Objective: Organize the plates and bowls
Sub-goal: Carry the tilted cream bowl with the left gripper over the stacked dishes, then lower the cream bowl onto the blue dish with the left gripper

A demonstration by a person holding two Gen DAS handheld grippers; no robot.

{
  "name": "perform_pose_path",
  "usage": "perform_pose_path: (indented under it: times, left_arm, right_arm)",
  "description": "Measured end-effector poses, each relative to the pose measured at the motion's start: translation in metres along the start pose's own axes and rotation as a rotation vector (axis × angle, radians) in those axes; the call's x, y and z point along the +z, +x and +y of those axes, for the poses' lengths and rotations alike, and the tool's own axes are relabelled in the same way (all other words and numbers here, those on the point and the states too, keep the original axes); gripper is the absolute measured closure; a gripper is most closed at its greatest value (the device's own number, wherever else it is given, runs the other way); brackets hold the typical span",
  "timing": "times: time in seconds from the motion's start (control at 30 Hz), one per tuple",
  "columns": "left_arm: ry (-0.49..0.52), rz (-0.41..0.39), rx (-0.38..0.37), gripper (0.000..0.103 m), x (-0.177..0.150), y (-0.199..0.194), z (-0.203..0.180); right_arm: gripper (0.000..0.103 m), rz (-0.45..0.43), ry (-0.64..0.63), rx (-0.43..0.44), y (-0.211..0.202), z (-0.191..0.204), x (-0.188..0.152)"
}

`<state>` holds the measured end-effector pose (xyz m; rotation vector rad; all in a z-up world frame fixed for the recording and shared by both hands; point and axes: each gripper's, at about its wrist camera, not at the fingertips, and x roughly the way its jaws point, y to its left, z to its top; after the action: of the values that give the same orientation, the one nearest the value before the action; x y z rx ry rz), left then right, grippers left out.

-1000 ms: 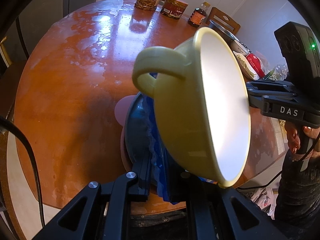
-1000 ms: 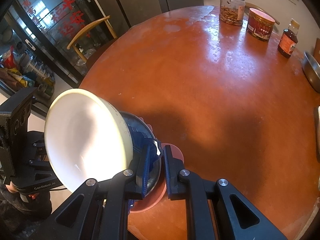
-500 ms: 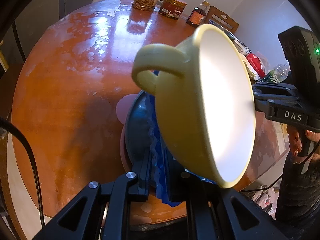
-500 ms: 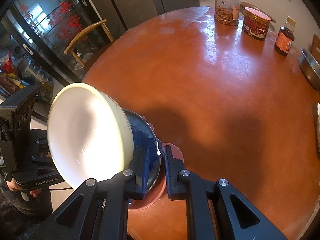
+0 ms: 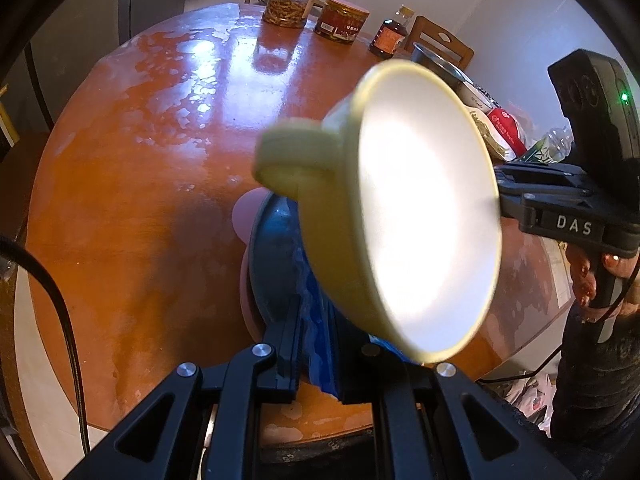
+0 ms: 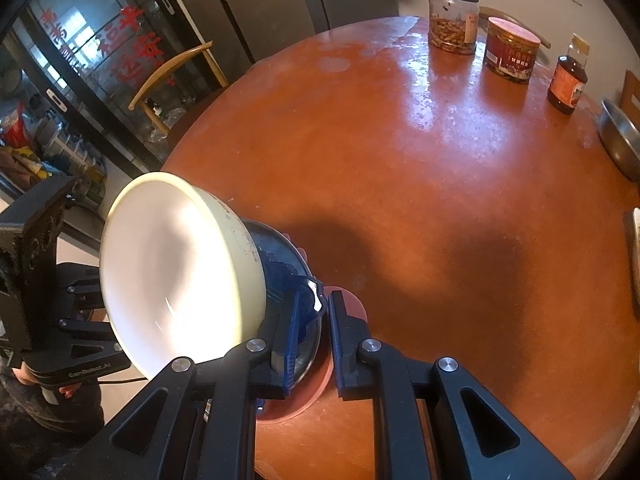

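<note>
Two hand-held grippers work together over a round, glossy orange-brown wooden worktop (image 6: 420, 184). Both pinch a stack of dishes from opposite sides, apparently so the load stays balanced while it hangs above the near edge of the worktop.

The left hand-held gripper (image 5: 316, 364) has its fingers pressed onto the rim of a dark blue glazed bowl (image 5: 276, 264). A pink plate (image 5: 248, 216) sits under that bowl. In the right wrist view, the right hand-held gripper (image 6: 314, 332) clamps the opposite blue rim.

A pale yellow ceramic bowl with a loop handle (image 5: 420, 216) lies nested on top, tipped steeply on its side, its white inside facing the right hand-held gripper. It seems only loosely seated and could slide out.

At the far edge stand a clear glass jar of brown snacks (image 6: 454, 18), a red-labelled jar (image 6: 510, 54) and a small dark sauce bottle (image 6: 568, 80), well apart from the stack. A steel basin (image 6: 620, 140) sits at the right edge.
</note>
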<state>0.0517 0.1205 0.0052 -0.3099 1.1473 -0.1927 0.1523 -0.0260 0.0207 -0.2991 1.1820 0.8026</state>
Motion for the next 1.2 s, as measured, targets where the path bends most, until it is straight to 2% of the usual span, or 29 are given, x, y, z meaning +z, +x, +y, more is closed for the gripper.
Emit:
perform_pose_path:
  times: [0.27, 0.5, 0.83, 0.97, 1.2]
  left_arm:
    - [-0.004, 0.001, 0.0, 0.091, 0.0, -0.002, -0.001]
    - [-0.01, 0.002, -0.006, 0.091, -0.001, -0.003, 0.001]
    - [-0.015, -0.026, -0.019, 0.09, -0.008, -0.02, 0.006]
    - [-0.03, -0.034, -0.047, 0.089, -0.012, -0.027, 0.014]
    - [-0.02, -0.031, -0.031, 0.089, -0.011, -0.025, 0.011]
  right_arm:
    - [0.087, -0.009, -0.005, -0.002, -0.002, 0.0, -0.003]
    - [0.072, -0.036, 0.016, -0.005, -0.011, -0.008, -0.003]
    - [0.07, -0.077, 0.073, 0.004, -0.025, -0.023, -0.011]
    - [0.07, -0.076, 0.104, 0.006, -0.025, -0.034, -0.015]
    - [0.07, -0.077, 0.096, 0.02, -0.022, -0.031, -0.018]
